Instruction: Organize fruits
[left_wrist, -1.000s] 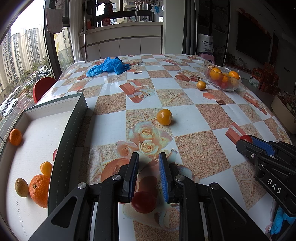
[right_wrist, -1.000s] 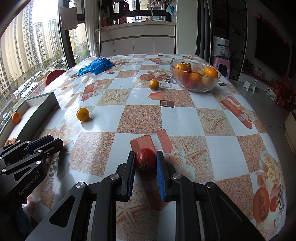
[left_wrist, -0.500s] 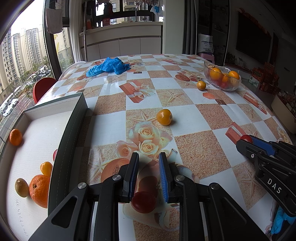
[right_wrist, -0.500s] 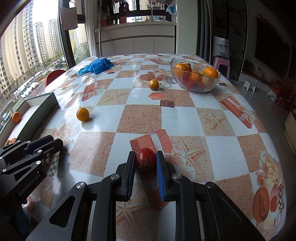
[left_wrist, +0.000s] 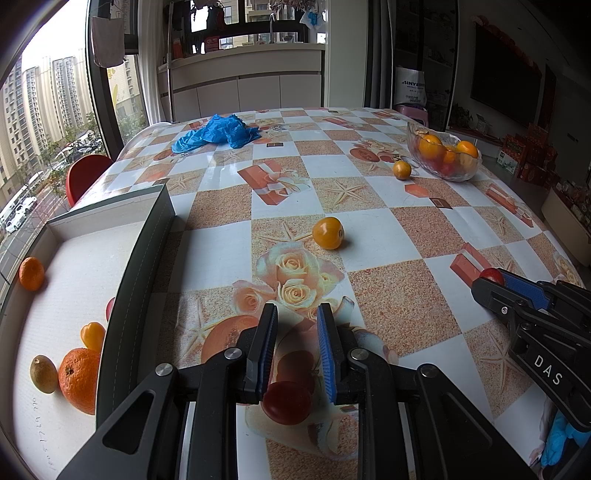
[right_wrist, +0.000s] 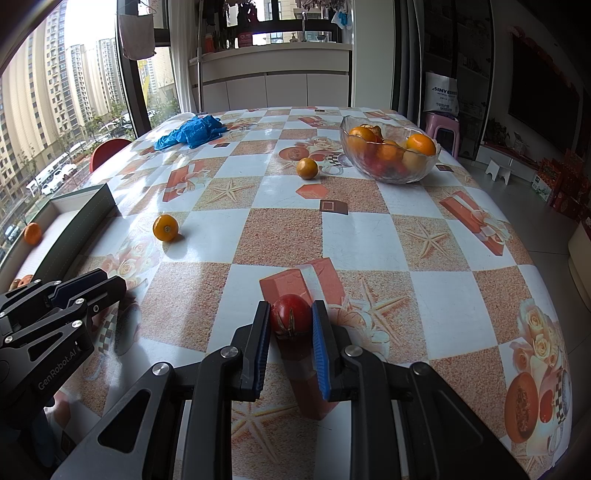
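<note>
Tabletop (right_wrist: 362, 229) — red tomato (right_wrist: 290, 318) sits clamped between right tongs (right_wrist: 290, 323).

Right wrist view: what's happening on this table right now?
A person is sorting fruit with a tool in each hand. The right tool is closed on a red tomato on the tablecloth. The left tool holds a second red tomato far back between its fingers. Several fruits already lie in the grey box; a yellow tomato and the glass bowl wait beyond.

crumpled blue gloves (left_wrist: 216, 132) (far end) — pink stool (right_wrist: 442, 130) beyond.
</note>
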